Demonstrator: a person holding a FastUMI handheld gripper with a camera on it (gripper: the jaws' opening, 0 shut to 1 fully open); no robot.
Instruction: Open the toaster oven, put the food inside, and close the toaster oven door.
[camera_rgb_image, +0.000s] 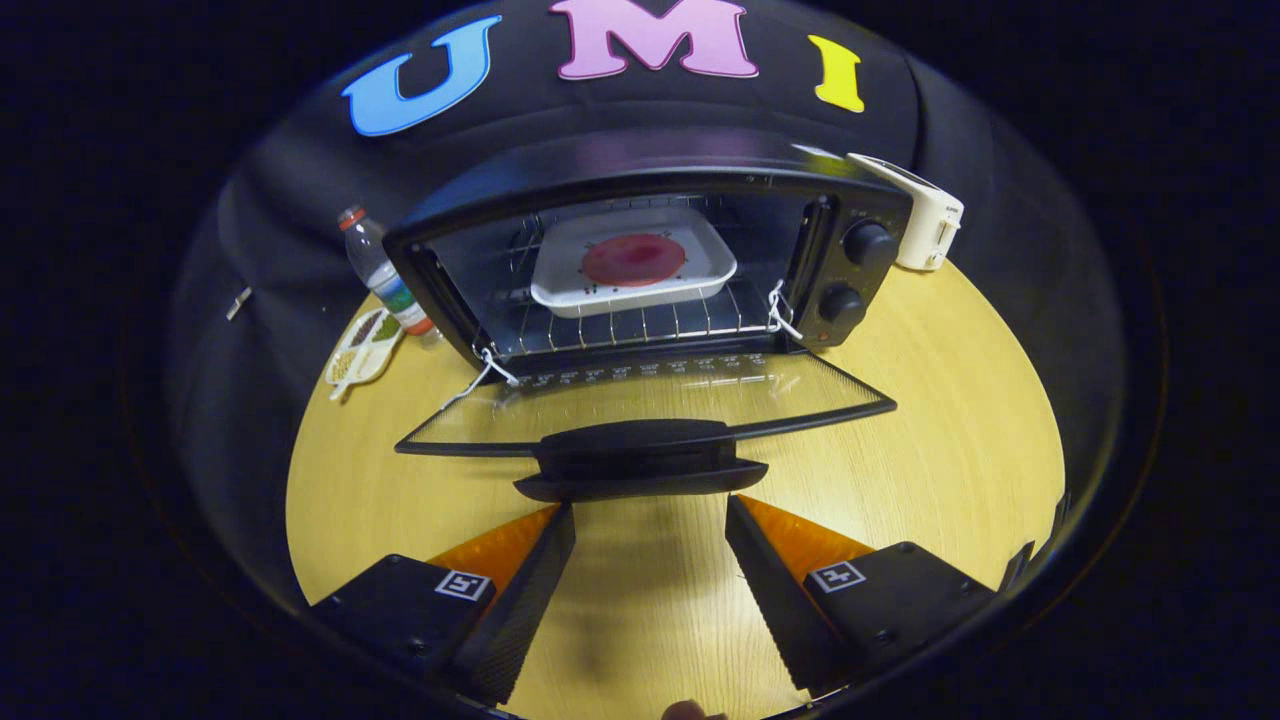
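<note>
Door (640, 400) of the toaster oven (650, 260) hangs fully down, glass panel in a stiff hinged frame, likely light; I'd lift by the black handle (640, 462) from underneath, glass looks slick. White tray (632, 262) with red food (633, 259) sits on the rack inside. My gripper (650, 520) is spread wide, holding nothing, handle just ahead of the fingertips. Bare table (950, 420) either side; bottle (385, 275) left of the oven, white appliance (925, 215) right.

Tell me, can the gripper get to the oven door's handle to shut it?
Probably yes: the open gripper sits just short of the door handle, with bare table between them.
</note>
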